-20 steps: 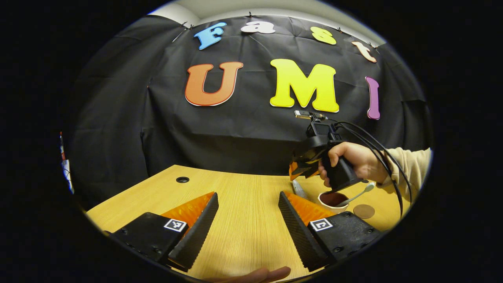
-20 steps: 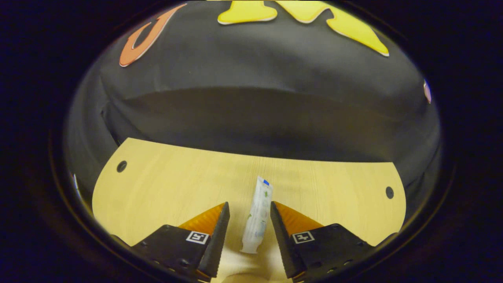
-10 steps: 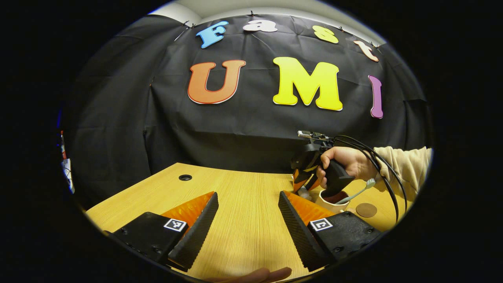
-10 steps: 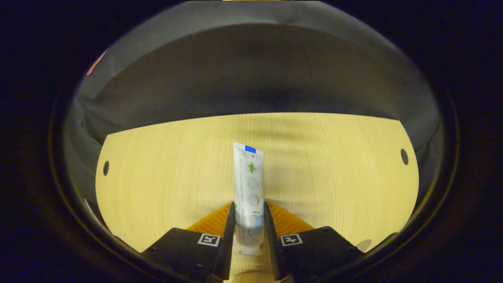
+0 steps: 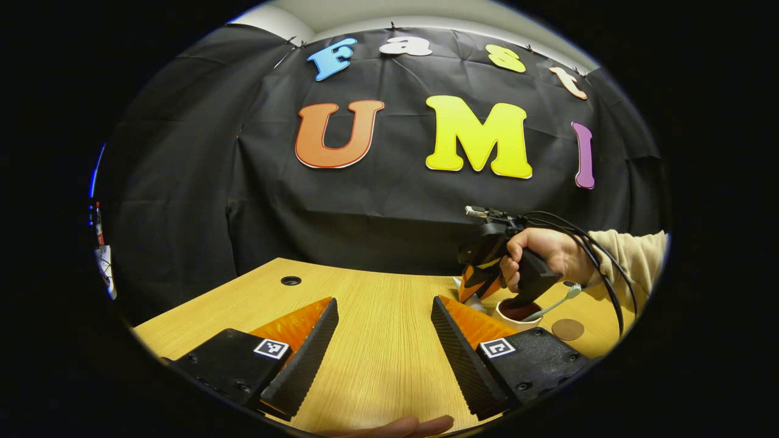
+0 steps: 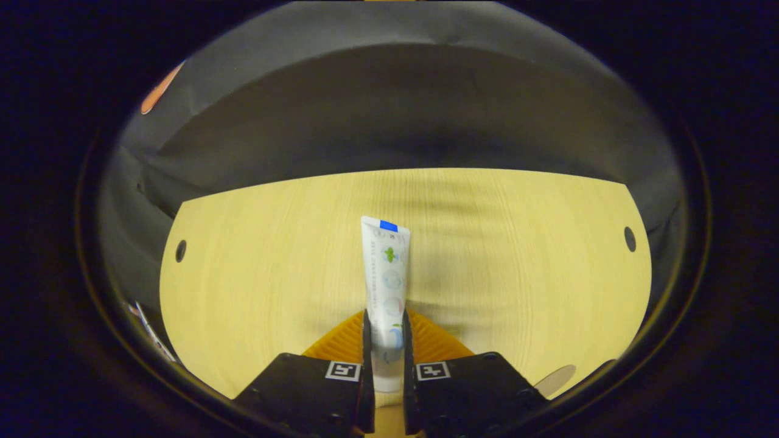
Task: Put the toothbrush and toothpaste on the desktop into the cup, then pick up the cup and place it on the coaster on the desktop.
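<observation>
**Jaws tighten on the tube**

Since a second ago the right gripper has clamped both fingers on the toothpaste, over the desk. Nearby: cup holding toothbrush, coaster beside. Left gripper gapes wide, holding nothing.

The left gripper view looks low and level along its fingers over the desk toward the wall. The right gripper view looks steeply down, close. Both views share the desk's far edge.

Right gripper pinched nearly closed, tilted downward, held by a hand; left gripper spread wide, level.
</observation>
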